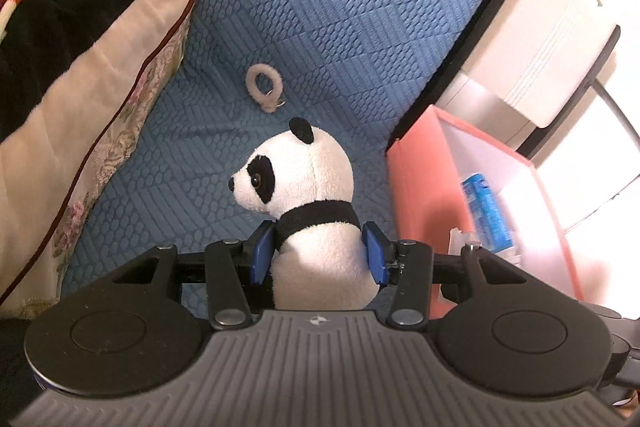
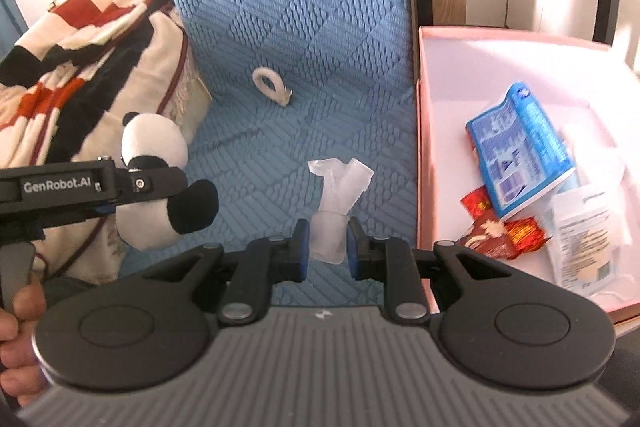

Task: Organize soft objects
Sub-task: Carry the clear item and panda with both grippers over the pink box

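Squeezing the panda plush (image 1: 316, 211) round its belly seems right, since it looks light and squashy and the left gripper (image 1: 318, 253) has its jaws clamped there, holding it upright over the blue bedspread (image 1: 320, 7), nose pointing left in that wrist view. Right gripper (image 2: 327, 245) jaws pinch a limp white wad, maybe tissue (image 2: 334, 207), standing tall with its loose end up. Pink box (image 2: 424, 147) sits just right of both.
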{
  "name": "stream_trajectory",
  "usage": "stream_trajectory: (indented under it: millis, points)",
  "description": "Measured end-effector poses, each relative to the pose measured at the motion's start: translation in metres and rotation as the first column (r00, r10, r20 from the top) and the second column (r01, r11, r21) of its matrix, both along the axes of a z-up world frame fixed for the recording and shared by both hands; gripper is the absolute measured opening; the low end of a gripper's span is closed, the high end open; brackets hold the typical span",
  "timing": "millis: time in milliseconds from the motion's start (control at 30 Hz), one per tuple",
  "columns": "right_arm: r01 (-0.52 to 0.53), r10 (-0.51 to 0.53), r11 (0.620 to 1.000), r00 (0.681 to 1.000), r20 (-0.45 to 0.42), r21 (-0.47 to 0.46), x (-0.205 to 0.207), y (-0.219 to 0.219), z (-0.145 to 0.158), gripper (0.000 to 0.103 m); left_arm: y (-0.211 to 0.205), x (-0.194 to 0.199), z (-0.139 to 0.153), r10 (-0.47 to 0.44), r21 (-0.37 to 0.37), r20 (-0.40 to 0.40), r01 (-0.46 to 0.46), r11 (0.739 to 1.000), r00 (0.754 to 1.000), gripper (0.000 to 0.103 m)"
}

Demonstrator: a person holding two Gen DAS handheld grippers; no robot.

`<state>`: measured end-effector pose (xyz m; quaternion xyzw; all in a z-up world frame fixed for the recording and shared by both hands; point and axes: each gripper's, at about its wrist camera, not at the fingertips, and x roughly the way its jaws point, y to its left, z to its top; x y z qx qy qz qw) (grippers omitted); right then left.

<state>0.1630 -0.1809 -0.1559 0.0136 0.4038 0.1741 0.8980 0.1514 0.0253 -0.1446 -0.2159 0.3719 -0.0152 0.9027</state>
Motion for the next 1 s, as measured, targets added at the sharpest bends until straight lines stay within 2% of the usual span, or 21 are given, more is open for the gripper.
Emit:
stream_trajectory:
  millis: [300, 700, 1000]
  points:
    - [0.018, -0.019, 1.0, 0.999, 0.028, 0.018, -0.002, -0.026, 0.042, 0.022, -0.026, 0.001, 0.037, -0.017, -0.007, 0.028, 0.017, 1.0, 0.999, 0.054]
    - [0.049, -0.054, 0.998, 0.993, 0.107, 0.048, 0.011, -0.078, 0.099, 0.022, -0.089, 0.022, 0.087, -0.091, 0.018, 0.092, 0.09, 0.996, 0.992, 0.054]
    - [0.052, -0.057, 0.998, 0.99, 0.128, 0.044, 0.023, -0.114, 0.12, 0.022, -0.131, 0.037, 0.11, -0.112, 0.029, 0.115, 0.109, 0.994, 0.987, 0.054]
